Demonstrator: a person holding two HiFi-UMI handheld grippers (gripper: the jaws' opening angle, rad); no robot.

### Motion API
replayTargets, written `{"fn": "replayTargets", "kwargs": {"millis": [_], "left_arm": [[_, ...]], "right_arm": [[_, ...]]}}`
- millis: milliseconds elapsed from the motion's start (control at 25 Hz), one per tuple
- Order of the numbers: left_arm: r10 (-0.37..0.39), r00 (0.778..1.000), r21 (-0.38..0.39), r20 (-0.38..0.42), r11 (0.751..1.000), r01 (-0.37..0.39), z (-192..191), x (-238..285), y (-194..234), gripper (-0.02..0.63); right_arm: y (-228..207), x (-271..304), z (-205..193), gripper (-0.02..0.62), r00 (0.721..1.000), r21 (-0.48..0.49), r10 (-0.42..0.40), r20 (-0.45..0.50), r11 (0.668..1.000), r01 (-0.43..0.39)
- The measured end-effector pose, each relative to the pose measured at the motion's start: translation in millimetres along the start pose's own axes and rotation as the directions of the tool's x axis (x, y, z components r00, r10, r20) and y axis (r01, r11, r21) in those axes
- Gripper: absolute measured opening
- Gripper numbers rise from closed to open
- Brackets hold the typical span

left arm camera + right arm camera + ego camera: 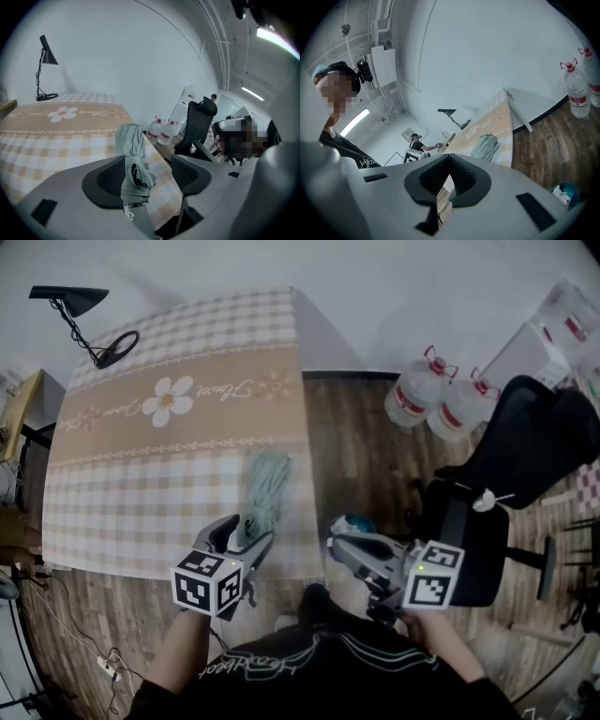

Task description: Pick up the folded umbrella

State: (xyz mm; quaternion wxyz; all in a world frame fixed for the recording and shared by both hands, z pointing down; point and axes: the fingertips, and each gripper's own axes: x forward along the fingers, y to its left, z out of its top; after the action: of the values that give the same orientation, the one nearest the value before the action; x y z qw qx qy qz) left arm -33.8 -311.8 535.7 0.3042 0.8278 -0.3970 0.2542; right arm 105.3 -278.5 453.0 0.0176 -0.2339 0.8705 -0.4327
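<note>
The folded umbrella is pale green and lies on the checked tablecloth, close to the table's right edge. My left gripper reaches over the table's front edge at the umbrella's near end. In the left gripper view the umbrella lies between the jaws, close to the left pad and apart from the right one; the gripper is open. My right gripper hovers over the wooden floor to the right of the table. Its pads meet with nothing between them, and the umbrella shows far ahead.
A black desk lamp stands at the table's far left corner. Two water bottles and a black office chair stand on the floor at the right. A teal object lies on the floor by the right gripper. Cables trail at the lower left.
</note>
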Motion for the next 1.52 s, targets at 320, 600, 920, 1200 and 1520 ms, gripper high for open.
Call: {"fn": "replayTargets", "kwargs": {"millis": [320, 600, 920, 1200, 1520], "left_arm": [[0.075, 0.993, -0.016, -0.085, 0.997, -0.077, -11.8, 33.4, 25.0, 0.304], [0.110, 0.983, -0.018, -0.144, 0.993, -0.113, -23.5, 56.2, 34.8, 0.304], [0.148, 0.970, -0.009, -0.191, 0.988, -0.153, -35.2, 76.9, 43.9, 0.308], [0.145, 0.965, -0.032, -0.218, 0.987, -0.155, -39.7, 83.0, 46.0, 0.307], [0.210, 0.949, -0.007, -0.236, 0.976, -0.218, -45.9, 86.8, 50.8, 0.304]], "right_arm": [[-24.9, 14.2, 13.3, 0.012, 0.999, 0.028, 0.029, -0.046, 0.999, -0.028], [-39.6, 25.3, 23.4, 0.012, 0.996, 0.038, 0.055, -0.074, 0.998, -0.053], [-53.7, 28.2, 32.0, 0.012, 0.994, 0.040, 0.066, -0.089, 0.997, -0.062], [-58.1, 28.1, 40.2, 0.012, 0.993, 0.035, 0.072, -0.092, 0.997, -0.069], [-54.9, 36.1, 45.7, 0.012, 0.990, 0.020, 0.093, -0.103, 0.996, -0.091]]}}
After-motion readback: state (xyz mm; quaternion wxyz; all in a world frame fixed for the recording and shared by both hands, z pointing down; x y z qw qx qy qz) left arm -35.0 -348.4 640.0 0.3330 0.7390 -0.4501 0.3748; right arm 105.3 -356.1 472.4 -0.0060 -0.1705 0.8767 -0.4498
